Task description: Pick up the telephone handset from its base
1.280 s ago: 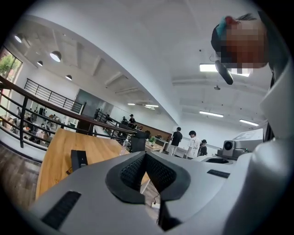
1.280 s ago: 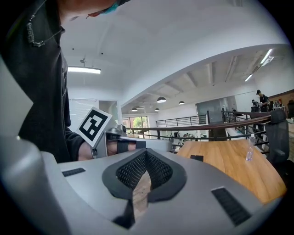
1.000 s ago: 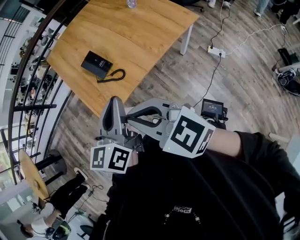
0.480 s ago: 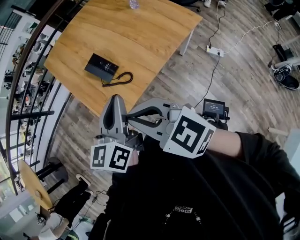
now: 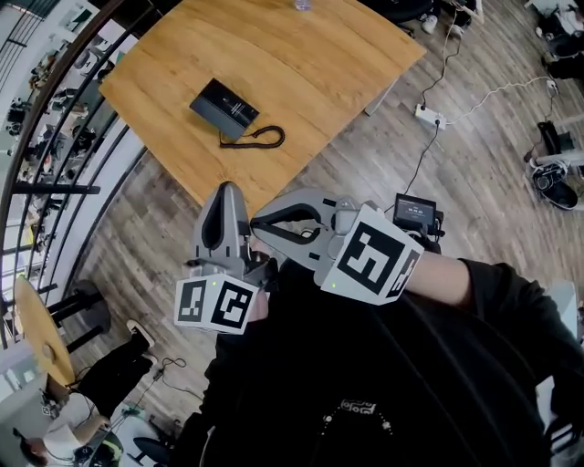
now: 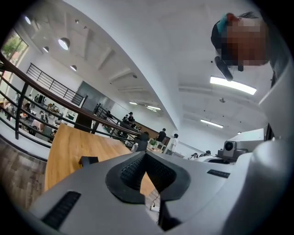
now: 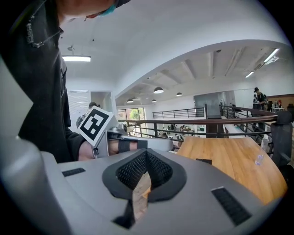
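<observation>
The black telephone [image 5: 224,107] lies on the wooden table [image 5: 310,64], handset on its base, with its coiled cord [image 5: 255,139] trailing toward the near edge. Both grippers are held close to the person's chest, well short of the table. My left gripper [image 5: 225,193] is shut and holds nothing; from its own view [image 6: 146,154] the telephone [image 6: 88,160] is a small dark shape on the table ahead. My right gripper [image 5: 259,221] is shut and holds nothing too. Its own view [image 7: 146,154] shows the telephone [image 7: 204,161] far off and the left gripper's marker cube [image 7: 95,124].
A dark railing [image 5: 64,146] curves along the table's left side, with people on the floor below. A white power strip [image 5: 427,115] and cables lie on the wood floor at right, near a small screen device [image 5: 413,212]. A clear bottle [image 5: 302,4] stands at the table's far edge.
In the head view the table and telephone have slid to the right and slightly up. Both grippers keep the same shut pose in front of the chest.
</observation>
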